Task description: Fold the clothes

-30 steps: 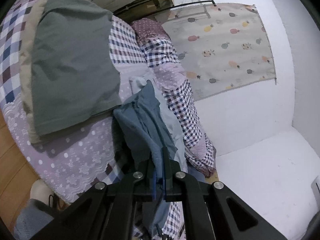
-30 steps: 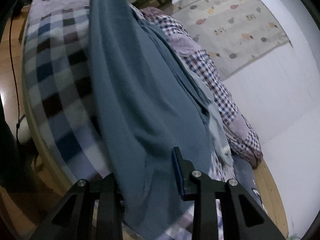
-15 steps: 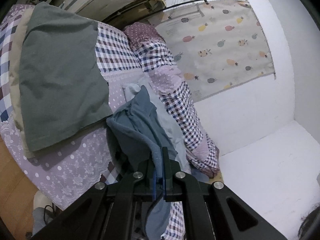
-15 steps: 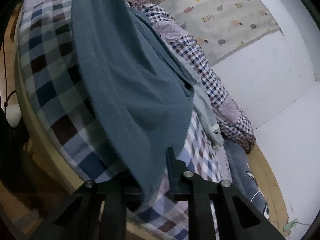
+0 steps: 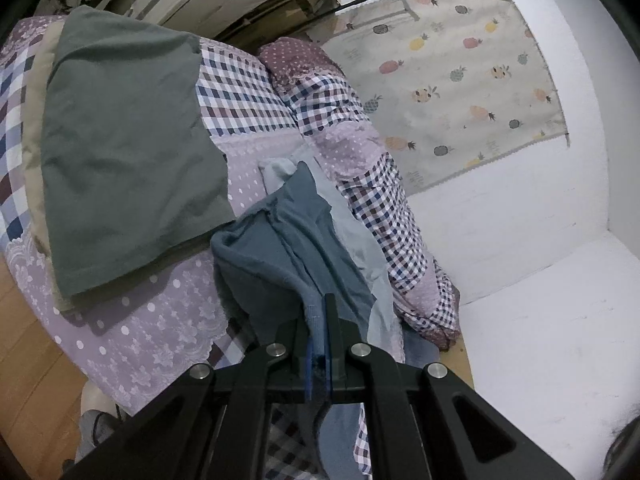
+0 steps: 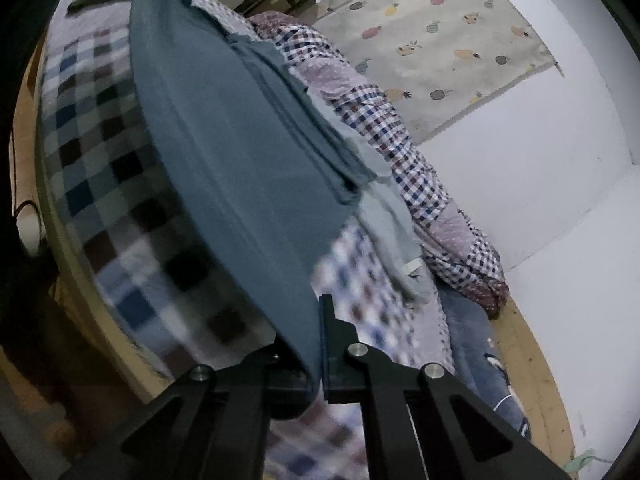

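Left claw (image 5: 318,316) is clamped on a hem of the teal garment (image 5: 296,248), jaws nearly together with the cloth pinched between them. From the pinch the garment runs away from the claw in a bunched, creased heap over the bed (image 5: 160,320), on the purple dotted and laced part of the cover. A pale blue cloth (image 5: 360,248) lies under it and shows along its right and far edges.

Far left on the bed sits a folded green-grey garment (image 5: 128,136), flat, on top of a beige layer (image 5: 34,128), just beside the teal heap but seemingly not touching it. A rolled checked and dotted quilt (image 5: 376,184) lies along the right side of the bed against the white wall (image 5: 520,220). A pineapple-print cloth (image 5: 460,80) hangs on that wall, far right.

Right claw (image 6: 316,344) grips another edge of the same teal garment (image 6: 240,152); the cloth drapes over and hides the left finger, so the jaw gap is hard to judge, but the fabric sits against the right finger (image 6: 326,320) and looks held. The garment stretches as a long band from this claw to the far end of the checked bed cover (image 6: 92,184). Near part of this view is motion-blurred. Jeans (image 6: 476,344) lie on the wooden floor (image 6: 532,364) at right, past the quilt's end.
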Demonstrator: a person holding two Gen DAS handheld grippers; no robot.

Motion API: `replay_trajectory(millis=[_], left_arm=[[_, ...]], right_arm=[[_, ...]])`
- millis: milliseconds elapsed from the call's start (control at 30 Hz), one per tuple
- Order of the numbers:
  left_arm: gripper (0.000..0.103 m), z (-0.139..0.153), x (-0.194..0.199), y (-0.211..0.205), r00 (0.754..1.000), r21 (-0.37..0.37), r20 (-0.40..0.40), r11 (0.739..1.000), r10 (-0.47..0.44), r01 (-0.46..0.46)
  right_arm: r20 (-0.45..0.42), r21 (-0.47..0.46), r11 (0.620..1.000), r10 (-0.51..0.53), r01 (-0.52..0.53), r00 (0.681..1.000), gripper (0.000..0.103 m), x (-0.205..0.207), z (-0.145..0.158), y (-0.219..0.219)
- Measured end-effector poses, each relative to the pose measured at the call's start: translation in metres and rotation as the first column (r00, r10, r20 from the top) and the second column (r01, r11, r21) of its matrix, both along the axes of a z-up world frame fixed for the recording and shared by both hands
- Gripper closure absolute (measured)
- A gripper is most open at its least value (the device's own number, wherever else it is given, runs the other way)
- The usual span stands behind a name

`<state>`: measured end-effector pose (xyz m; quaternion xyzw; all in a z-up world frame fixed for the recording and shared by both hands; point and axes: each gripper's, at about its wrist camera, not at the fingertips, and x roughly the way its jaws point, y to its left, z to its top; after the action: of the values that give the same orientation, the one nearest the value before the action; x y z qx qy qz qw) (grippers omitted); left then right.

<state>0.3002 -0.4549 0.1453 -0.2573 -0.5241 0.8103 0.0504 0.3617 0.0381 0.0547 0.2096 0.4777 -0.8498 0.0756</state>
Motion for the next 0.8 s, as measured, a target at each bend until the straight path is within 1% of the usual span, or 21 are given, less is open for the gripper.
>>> replay_trajectory(millis=[100,300,433,533,633,700,800], left_arm=[[0.101,0.007,0.001,0.007,1.0,0.005,-0.008,1.0,-0.006,0.006],[0.101,0.026,0.016,0.021,0.999,0.023,-0.038,1.0,0.011,-0.01],[0.101,0.046,0.03,0.028,0.998,0.002,-0.063,1.0,-0.015,0.015],[0.101,0.062,0.044,0.03,0.995,-0.007,-0.091,1.0,-0.027,0.027],[0.101,0.076,0.06,0.036,0.992,-0.015,-0.11,0.998,-0.055,0.054],[0.101,0.083,0.071,0.041,0.991,-0.021,-0.115,0.997,-0.074,0.072],[0.101,0.09,0.088,0.048,0.989,-0.026,-0.117,0.995,-0.095,0.092]], right_arm=[[-0.016,0.012,0.999,0.03,-0.03,0.999,0.103,-0.003,0.034,0.018],[-0.095,0.033,0.995,0.1,-0.097,0.99,0.103,0.002,0.116,0.033],[-0.154,0.049,0.991,0.129,-0.123,0.98,0.103,0.004,0.161,0.038],[-0.193,0.079,0.989,0.14,-0.127,0.971,0.103,0.012,0.184,0.043],[-0.211,0.071,0.992,0.12,-0.107,0.97,0.103,0.022,0.2,0.056],[-0.208,0.052,0.995,0.097,-0.088,0.973,0.103,0.028,0.211,0.069],[-0.176,0.055,0.995,0.089,-0.08,0.98,0.103,0.037,0.217,0.085]])
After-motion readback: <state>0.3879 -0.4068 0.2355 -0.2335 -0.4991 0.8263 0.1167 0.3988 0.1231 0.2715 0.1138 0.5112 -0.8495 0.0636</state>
